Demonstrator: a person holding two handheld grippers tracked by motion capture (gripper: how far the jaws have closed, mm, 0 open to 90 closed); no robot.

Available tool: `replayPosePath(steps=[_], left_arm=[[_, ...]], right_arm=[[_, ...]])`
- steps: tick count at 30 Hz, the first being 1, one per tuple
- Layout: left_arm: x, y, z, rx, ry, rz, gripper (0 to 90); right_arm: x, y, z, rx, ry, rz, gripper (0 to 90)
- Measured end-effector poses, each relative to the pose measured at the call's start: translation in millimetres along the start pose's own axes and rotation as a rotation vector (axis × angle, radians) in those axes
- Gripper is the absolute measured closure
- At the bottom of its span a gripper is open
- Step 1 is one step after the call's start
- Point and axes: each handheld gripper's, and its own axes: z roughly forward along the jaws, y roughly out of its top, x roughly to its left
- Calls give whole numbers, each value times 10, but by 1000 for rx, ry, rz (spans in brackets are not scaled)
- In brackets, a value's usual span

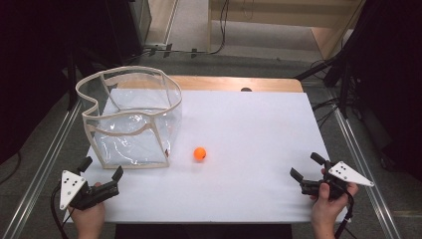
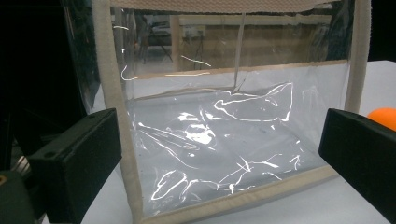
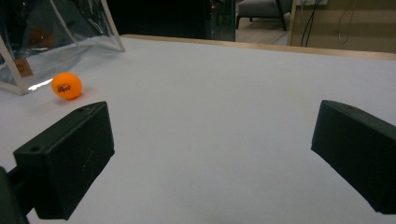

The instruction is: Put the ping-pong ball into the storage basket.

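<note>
Ball (image 1: 199, 153), small and orange, lies mid-table in the high view, just beside the clear bag (image 1: 132, 119) at its ten o'clock, with bare white table (image 1: 249, 129) open toward three o'clock. Left tongs (image 1: 102, 169) and right tongs (image 1: 307, 166) gape wide, empty, near the front edge.

Left gripper view: the bag (image 2: 210, 121) stands close ahead, the ball (image 2: 383, 114) at three o'clock.

Right gripper view: the ball (image 3: 67, 86) sits at ten o'clock, nothing between, the bag's corner (image 3: 60, 28) behind it.
</note>
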Motion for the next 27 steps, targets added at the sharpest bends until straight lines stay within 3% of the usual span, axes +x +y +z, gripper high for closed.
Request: replayPosePath(steps=[4,7,10,15,17,22,27], left_arm=[[18,-2,-8,-6,1,-20,0],[16,-4,-10,-6,3,-23,0],[-7,-3,-5,3,5,-4,0],[-3,-2,-10,7,8,-15,0],[-2,-2,-8,8,11,-16,0],[-42,-3,10,27,19,20,0],[-16,-3,7,23,16,-7,0]], right_arm=[[26,35,28,-3,67,-9,0],[81,95,47,16,50,-48,0],[103,174,52,14,77,-59,0],[139,269,85,50,90,-79,0],[183,333,121,83,114,-106,0],[225,417,193,125,162,-122,0],[257,519,261,141,200,-134,0]])
